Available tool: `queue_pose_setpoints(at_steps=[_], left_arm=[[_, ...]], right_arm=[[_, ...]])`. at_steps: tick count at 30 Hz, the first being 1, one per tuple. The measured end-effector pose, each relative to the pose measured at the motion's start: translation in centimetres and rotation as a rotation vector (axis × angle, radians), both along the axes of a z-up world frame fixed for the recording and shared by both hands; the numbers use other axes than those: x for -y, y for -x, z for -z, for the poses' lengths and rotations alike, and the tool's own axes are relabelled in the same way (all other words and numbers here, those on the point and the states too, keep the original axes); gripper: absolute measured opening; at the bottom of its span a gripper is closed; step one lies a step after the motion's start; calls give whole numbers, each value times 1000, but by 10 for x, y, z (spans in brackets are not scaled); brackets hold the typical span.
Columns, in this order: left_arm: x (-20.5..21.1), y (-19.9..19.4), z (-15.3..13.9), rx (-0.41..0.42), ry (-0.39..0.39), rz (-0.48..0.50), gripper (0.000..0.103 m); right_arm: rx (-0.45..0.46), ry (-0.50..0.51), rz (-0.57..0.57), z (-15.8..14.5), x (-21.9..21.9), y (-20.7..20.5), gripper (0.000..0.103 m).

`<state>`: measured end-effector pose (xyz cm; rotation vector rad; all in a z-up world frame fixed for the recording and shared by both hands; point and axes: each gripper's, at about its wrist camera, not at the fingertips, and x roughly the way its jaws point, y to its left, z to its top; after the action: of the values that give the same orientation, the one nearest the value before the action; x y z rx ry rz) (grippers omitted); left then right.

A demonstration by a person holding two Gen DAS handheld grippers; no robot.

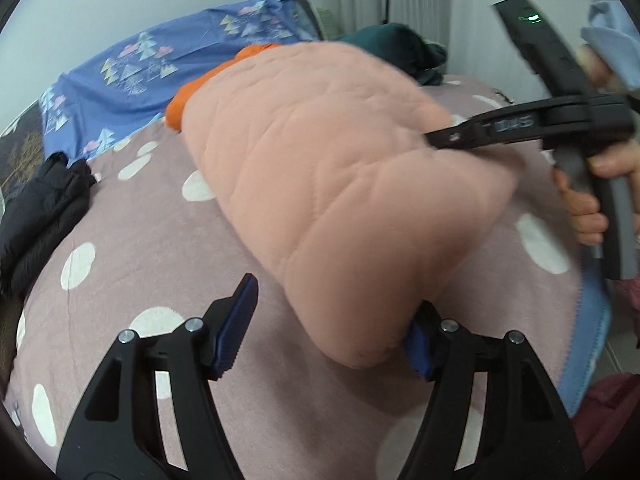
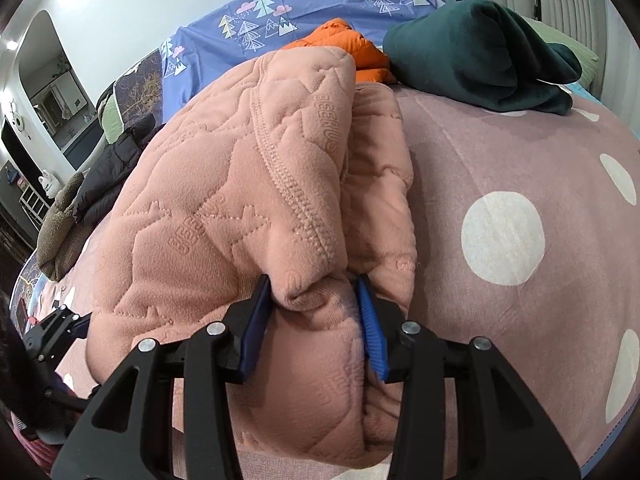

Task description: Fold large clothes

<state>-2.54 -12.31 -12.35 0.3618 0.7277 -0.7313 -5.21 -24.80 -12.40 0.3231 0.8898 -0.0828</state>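
The bed (image 2: 520, 128), covered by a mauve blanket with large white dots, fills most of both views and carries everything else. On it lies the pink quilted garment (image 2: 224, 208), a thick, padded piece with stitched shapes and embossed lettering, folded over itself into a bulky roll with a ribbed seam running down its upper layer; it sits across the middle of the blanket, one end toward the pillows and the other at the near edge. To its right the blanket is bare and wide; to its left, a dark jacket (image 1: 36, 216) lies near the bed's side. Behind it, a dark green garment (image 2: 484, 56) is heaped by the far right corner, and an orange garment (image 2: 348, 48) touches the pink roll's far end, in front of a blue sheet printed with trees (image 2: 288, 16). The right gripper (image 2: 316, 312) has its blue pads pinched on a bunched fold of the pink garment at its near end, the cloth squeezed between them. The left gripper (image 1: 332, 320) stands with its jaws well apart: the right pad touches the lower corner of the pink roll, the left pad is clear of it over bare blanket. A hand (image 1: 592, 200) grasps the right gripper's handle.
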Motion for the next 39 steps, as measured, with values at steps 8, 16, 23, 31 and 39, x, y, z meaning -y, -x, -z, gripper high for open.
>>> queue_pose_setpoints(at_steps=[8,16,23,31,39], left_arm=[[-20,12,-4,-53,-24,43,47],[-30,-3,-66,-75,161,50,16],[28,-81,-67,-98,195,13,17],[44,-97,-47,-188,104,46,17],[58,-92,-50,-109,11,30,17]], right_arm=[[20,-14,-8,-1,2,3,45],[30,-17,-4,0,2,7,46],[33,-7,-3,0,-1,8,47],[48,46,-10,-26,-6,16,46],[60,89,-24,-20,-17,3,21]])
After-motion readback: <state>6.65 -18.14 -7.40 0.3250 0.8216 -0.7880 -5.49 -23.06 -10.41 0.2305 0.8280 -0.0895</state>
